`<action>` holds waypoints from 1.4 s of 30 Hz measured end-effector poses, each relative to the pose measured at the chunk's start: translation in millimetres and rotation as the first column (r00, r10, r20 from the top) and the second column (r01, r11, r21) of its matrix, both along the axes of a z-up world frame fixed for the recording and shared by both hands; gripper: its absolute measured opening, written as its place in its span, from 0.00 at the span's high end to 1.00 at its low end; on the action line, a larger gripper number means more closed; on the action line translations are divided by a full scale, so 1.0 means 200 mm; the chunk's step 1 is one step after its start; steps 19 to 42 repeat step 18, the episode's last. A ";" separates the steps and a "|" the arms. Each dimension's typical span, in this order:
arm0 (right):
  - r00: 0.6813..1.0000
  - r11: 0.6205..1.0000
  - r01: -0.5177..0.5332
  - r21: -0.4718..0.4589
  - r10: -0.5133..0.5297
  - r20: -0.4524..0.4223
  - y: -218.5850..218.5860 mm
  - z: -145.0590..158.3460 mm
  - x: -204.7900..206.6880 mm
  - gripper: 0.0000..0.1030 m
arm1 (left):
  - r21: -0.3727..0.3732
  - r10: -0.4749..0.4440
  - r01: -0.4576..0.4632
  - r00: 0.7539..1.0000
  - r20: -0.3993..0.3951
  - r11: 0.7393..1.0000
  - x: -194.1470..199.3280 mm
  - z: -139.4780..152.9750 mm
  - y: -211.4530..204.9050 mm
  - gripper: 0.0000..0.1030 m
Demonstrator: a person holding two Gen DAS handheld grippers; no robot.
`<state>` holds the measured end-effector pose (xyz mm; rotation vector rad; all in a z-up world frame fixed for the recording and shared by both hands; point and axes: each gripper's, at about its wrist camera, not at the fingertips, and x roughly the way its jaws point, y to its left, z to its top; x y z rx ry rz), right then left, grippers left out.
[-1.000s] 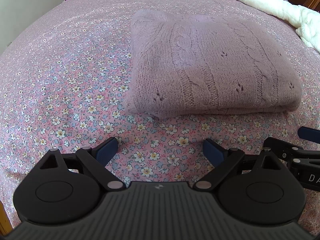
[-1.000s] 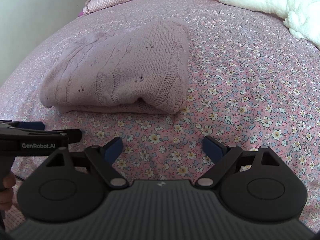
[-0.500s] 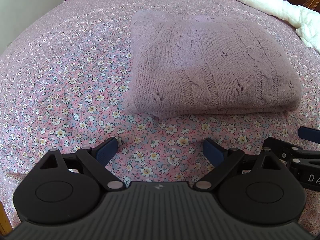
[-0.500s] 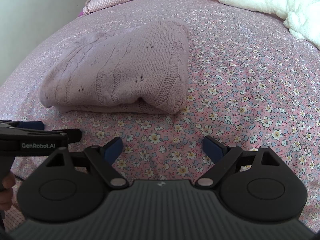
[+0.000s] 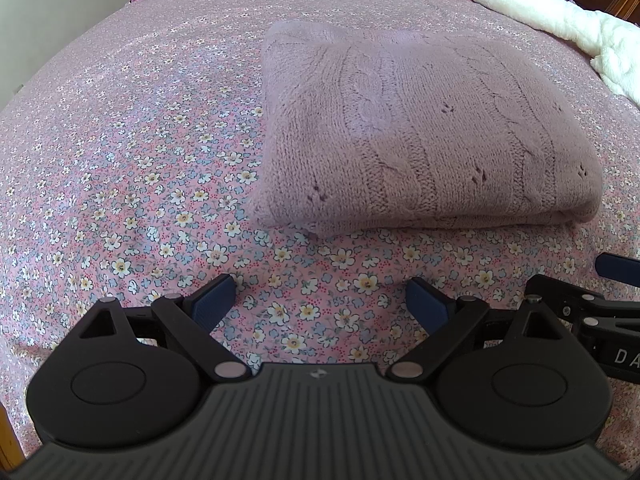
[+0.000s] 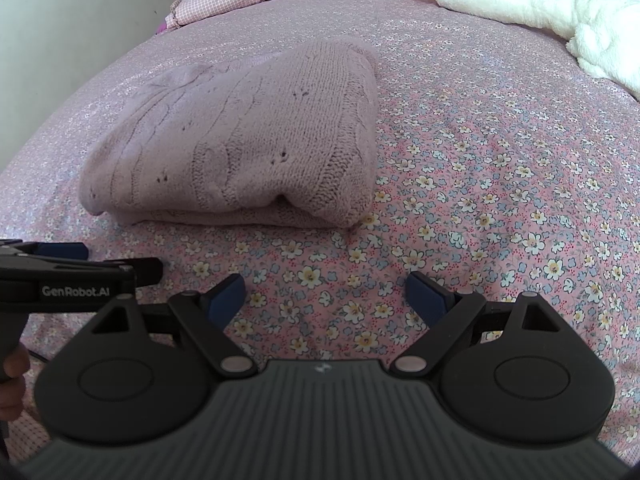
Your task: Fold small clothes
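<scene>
"GenRobot.AI" in white letters on the black side arm of the left gripper (image 6: 82,270), seen at left edge of right wrist view. White "DA", cut off by the frame edge, on the black body of the right gripper (image 5: 600,280) in left wrist view. No other readable text.
</scene>
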<state>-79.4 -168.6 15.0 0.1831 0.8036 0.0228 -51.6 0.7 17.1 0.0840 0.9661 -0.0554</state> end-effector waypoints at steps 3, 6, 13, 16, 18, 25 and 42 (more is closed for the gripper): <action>1.000 1.000 -0.002 -0.008 0.002 -0.006 0.01 0.00 0.01 0.12 | -0.001 0.000 0.000 1.000 0.001 1.000 0.00 0.00 0.00 0.07; 1.000 1.000 0.002 0.000 -0.002 -0.006 0.00 0.01 0.01 0.12 | -0.003 -0.002 0.002 1.000 0.000 1.000 0.00 0.00 0.00 0.07; 1.000 1.000 0.005 0.007 -0.005 0.004 -0.01 0.00 0.01 0.12 | -0.007 0.001 -0.001 1.000 0.000 1.000 0.00 0.00 0.00 0.07; 1.000 1.000 0.006 0.017 -0.007 0.008 -0.01 0.00 0.00 0.12 | -0.005 0.003 -0.003 1.000 0.001 1.000 0.00 0.00 0.00 0.07; 1.000 1.000 0.008 0.021 -0.009 0.011 -0.01 0.00 -0.01 0.12 | -0.007 0.003 -0.003 1.000 0.001 1.000 0.00 0.00 0.00 0.07; 1.000 1.000 0.008 0.021 -0.009 0.011 -0.01 0.00 -0.01 0.12 | -0.007 0.003 -0.003 1.000 0.001 1.000 0.00 0.00 0.00 0.07; 1.000 1.000 0.008 0.021 -0.009 0.011 -0.01 0.00 -0.01 0.12 | -0.007 0.003 -0.003 1.000 0.001 1.000 0.00 0.00 0.00 0.07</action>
